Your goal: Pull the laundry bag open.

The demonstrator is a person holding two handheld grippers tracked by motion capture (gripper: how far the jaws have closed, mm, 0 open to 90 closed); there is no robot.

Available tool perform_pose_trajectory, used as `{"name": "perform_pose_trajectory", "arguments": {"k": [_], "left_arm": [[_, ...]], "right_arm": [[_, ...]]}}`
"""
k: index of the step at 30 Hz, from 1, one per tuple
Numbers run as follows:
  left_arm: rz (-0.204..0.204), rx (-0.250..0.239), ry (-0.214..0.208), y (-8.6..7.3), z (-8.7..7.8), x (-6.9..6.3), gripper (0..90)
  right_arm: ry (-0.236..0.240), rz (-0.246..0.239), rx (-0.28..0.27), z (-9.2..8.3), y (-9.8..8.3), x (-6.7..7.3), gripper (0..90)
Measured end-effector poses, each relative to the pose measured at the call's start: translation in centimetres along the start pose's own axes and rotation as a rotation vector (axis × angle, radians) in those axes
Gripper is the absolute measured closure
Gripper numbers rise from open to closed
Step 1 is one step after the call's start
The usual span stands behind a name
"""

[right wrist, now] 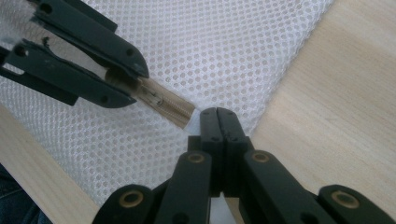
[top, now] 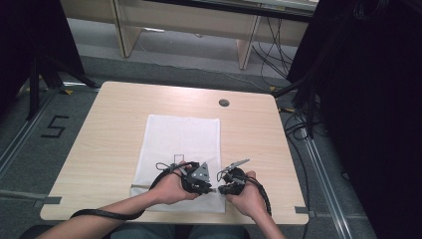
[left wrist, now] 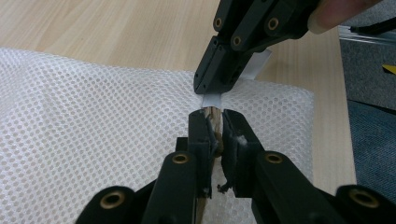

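Left gripper view has the left gripper clamped on the zipper end of the mesh bag at the table's near edge; the right gripper pinches a white tab (jaws fully closed). Pull apart gently, level with the bag.

My black two-jaw left gripper and black two-jaw right gripper meet tip to tip in front of me, both hands low and close, left jaws pinched nearly together, right jaws pressed fully together.
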State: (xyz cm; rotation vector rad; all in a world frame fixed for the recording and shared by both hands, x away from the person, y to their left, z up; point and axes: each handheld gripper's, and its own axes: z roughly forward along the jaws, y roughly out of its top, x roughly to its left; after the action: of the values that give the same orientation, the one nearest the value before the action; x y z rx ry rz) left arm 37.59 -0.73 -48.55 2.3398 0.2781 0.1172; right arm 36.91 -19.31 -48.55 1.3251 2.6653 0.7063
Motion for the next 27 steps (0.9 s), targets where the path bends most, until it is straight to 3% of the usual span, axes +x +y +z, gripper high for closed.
{"name": "perform_pose_trajectory", "arguments": {"k": [2,17,27], "left_arm": [[0.012,-0.001,0.0,-0.02,-0.12,0.07,82.0],[-0.003,0.002,0.001,-0.2,-0.61,0.09,82.0],[0.01,0.003,-0.002,-0.11,-0.66,0.19,81.9]], "right_arm": [[-0.002,-0.005,0.002,-0.01,0.0,-0.03,90.0],[-0.007,-0.004,0.002,-0.03,0.0,-0.05,90.0],[-0.003,0.019,0.013,-0.05,0.04,0.05,90.0]]}}
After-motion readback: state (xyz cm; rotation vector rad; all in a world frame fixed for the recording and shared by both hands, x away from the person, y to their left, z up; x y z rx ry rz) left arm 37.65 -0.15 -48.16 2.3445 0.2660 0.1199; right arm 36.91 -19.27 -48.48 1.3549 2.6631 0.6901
